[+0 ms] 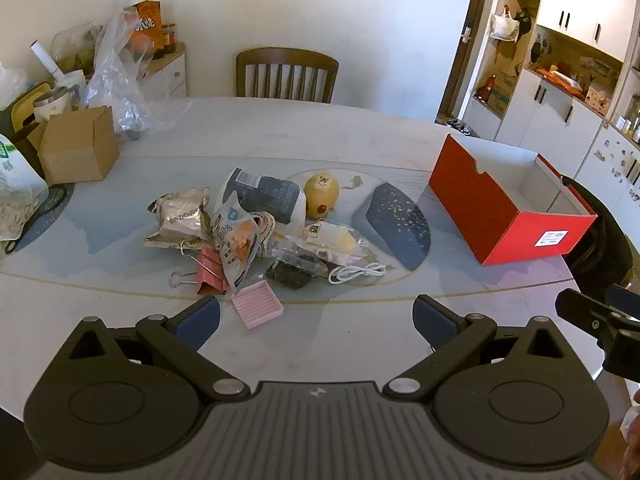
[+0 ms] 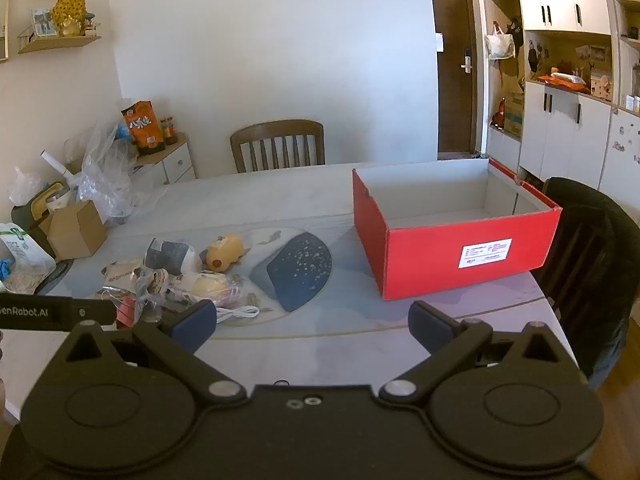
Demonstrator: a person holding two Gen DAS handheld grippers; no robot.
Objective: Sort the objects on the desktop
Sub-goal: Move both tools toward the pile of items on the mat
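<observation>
- The left gripper hung over the near edge of the table, its blue-padded jaws spread wide with nothing between them.
- The right gripper was likewise released, jaws wide apart and empty, above bare tabletop in front of the red box.
- The red box stood open on the right side of the table, its white inside showing nothing in it, a white label on its near wall.
- The things to sort lay in a loose heap left of the box, around the middle of the table.
- A pink ridged tray lay nearest the left gripper, just beyond its left finger.
- A pink binder clip lay just behind the tray, partly under a snack packet.
- A silver foil packet sat at the left of the heap.
- A white cable was coiled at the near right of the heap.
- A yellow toy stood at the back, next to a dark pouch.
- A brown carton stood well apart at the far left.
- A wooden chair stood behind the table.
</observation>
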